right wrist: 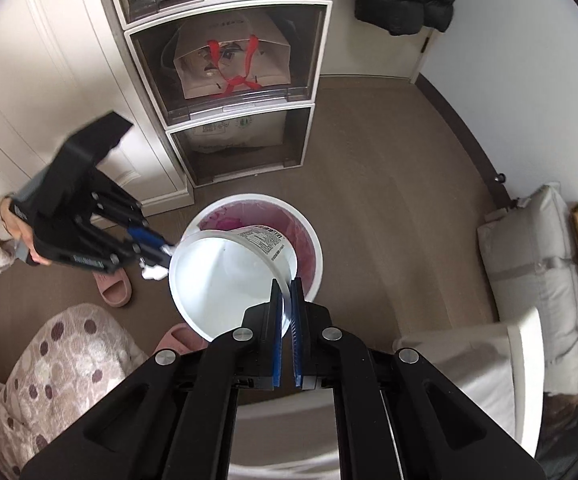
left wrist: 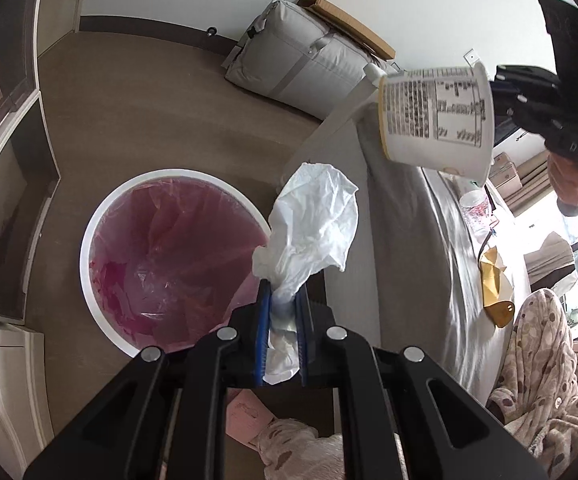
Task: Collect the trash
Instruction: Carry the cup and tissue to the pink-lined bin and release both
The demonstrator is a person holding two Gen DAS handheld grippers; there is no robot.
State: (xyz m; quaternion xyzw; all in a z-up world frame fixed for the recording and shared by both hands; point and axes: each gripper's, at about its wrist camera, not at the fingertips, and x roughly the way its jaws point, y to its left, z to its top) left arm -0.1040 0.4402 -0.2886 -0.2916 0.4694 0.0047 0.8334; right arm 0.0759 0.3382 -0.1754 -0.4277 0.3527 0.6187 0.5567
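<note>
Both tongs are loaded and positioned at the bin.

The left tongs (left wrist: 283,312) are closed tight on a crumpled white tissue (left wrist: 315,220), which stands up from between the blue pads. In the left wrist view it sits at the right-hand edge of the white bin (left wrist: 89,248), not squarely over the opening.

The right tongs (right wrist: 286,308) are closed on the rim of an empty white paper cup (right wrist: 225,276), one pad inside and one outside the wall. In the right wrist view the cup hangs directly above the bin's pink liner (right wrist: 305,244).

Assessment: the step in hand is disposal, both items carried and neither yet let go. The cup appears ready to drop by parting the right pads. The tissue likely needs shifting further over the opening first, or it may land on the floor (left wrist: 177,120).

More litter remains on the bed (left wrist: 441,248), including a tan wrapper (left wrist: 495,280).
</note>
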